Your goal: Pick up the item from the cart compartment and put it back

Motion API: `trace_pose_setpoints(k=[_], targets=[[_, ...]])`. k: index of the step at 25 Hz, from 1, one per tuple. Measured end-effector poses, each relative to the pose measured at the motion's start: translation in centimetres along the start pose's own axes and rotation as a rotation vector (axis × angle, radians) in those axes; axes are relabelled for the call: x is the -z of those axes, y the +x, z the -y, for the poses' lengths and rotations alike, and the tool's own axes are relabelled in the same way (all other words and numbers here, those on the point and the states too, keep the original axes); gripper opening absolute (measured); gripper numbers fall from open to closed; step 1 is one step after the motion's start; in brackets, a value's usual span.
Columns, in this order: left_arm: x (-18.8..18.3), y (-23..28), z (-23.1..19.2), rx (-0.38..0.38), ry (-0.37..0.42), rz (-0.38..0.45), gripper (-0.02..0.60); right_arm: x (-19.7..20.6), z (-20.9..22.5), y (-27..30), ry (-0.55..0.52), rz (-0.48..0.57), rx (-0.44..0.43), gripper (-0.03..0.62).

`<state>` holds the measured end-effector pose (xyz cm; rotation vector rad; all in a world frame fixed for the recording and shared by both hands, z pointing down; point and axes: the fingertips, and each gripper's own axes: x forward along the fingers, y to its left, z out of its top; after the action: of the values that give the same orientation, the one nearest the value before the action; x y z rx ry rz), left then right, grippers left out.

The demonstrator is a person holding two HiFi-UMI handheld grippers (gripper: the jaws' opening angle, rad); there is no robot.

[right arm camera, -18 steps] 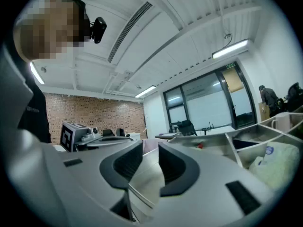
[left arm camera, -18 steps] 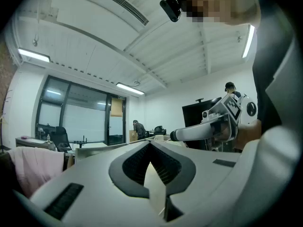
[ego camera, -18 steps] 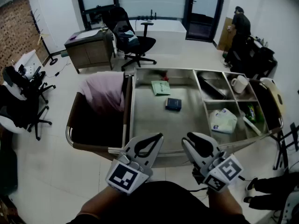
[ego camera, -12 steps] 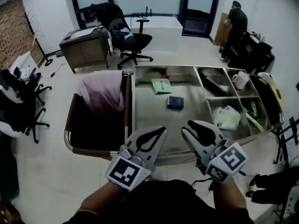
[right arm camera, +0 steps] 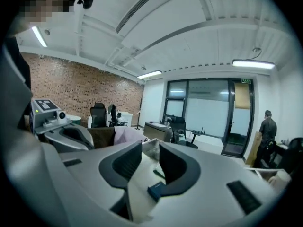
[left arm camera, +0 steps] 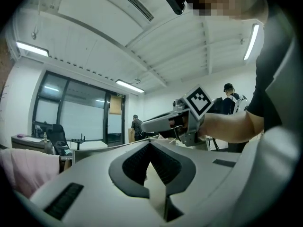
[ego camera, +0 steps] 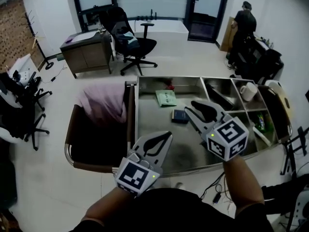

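Closest in, the left gripper (ego camera: 166, 137) hangs low over the near rim of the steel cart (ego camera: 136, 115). Its fingers (left arm camera: 132, 162) are closed tip to tip, with nothing between them.

Just past it, the right gripper (ego camera: 190, 108) reaches out over the cart's big main compartment, marker cube up top. Its fingers (right arm camera: 177, 167) stand wide apart and grip nothing. In the right gripper view a small dark blue box (ego camera: 179, 115) shows low in the gap between them. It lies flat on the compartment floor and the pads are not on it. From the head view the box sits just beside the fingertips, on their left side.

A little farther along the same floor lies a green packet (ego camera: 165, 98), apart from the box. Something small and red (ego camera: 170, 86) sits near the far wall, too blurred to name.

Off to the left, a pink cloth (ego camera: 104, 103) drapes over the edge of the brown bag (ego camera: 77, 129) fixed to the cart's end. Over on the right, in the smaller compartments, a white mug (ego camera: 248, 91) stands upright.

Beyond the cart there is a black office chair (ego camera: 130, 40) on the pale floor. At the far right a person (ego camera: 241, 25) in dark clothes stands with their back turned.
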<state>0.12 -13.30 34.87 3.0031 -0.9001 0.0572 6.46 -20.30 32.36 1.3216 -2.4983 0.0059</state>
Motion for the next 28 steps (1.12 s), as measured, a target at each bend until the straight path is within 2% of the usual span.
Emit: trace_pose_setpoints(k=[5, 9, 11, 17, 23, 28], targets=[[0.2, 1.3, -0.8, -0.038, 0.003, -0.003, 0.000, 1.0, 3.6, 5.3, -0.099, -0.101, -0.001, 0.137], [0.0, 2.1, -1.5, -0.052, -0.030, 0.003, 0.000, 2.6, 6.0, 9.9, -0.131, -0.180, -0.010, 0.135], [-0.1, 2.6, -1.6, -0.056, -0.022, 0.004, 0.000, 4.0, 7.3, 12.2, -0.137, -0.225, -0.012, 0.135], [-0.1, 2.8, -2.6, -0.084, -0.031, 0.002, 0.000, 7.9, 10.4, 17.7, -0.117, -0.350, -0.003, 0.133], [-0.1, 3.1, -3.4, -0.099, -0.048, 0.006, 0.000, 11.6, 11.9, 21.0, -0.071, -0.440, -0.030, 0.135], [0.2, 3.3, -3.8, -0.106, -0.051, -0.004, 0.000, 13.4, 13.1, 22.6, -0.042, -0.474, -0.026, 0.133]])
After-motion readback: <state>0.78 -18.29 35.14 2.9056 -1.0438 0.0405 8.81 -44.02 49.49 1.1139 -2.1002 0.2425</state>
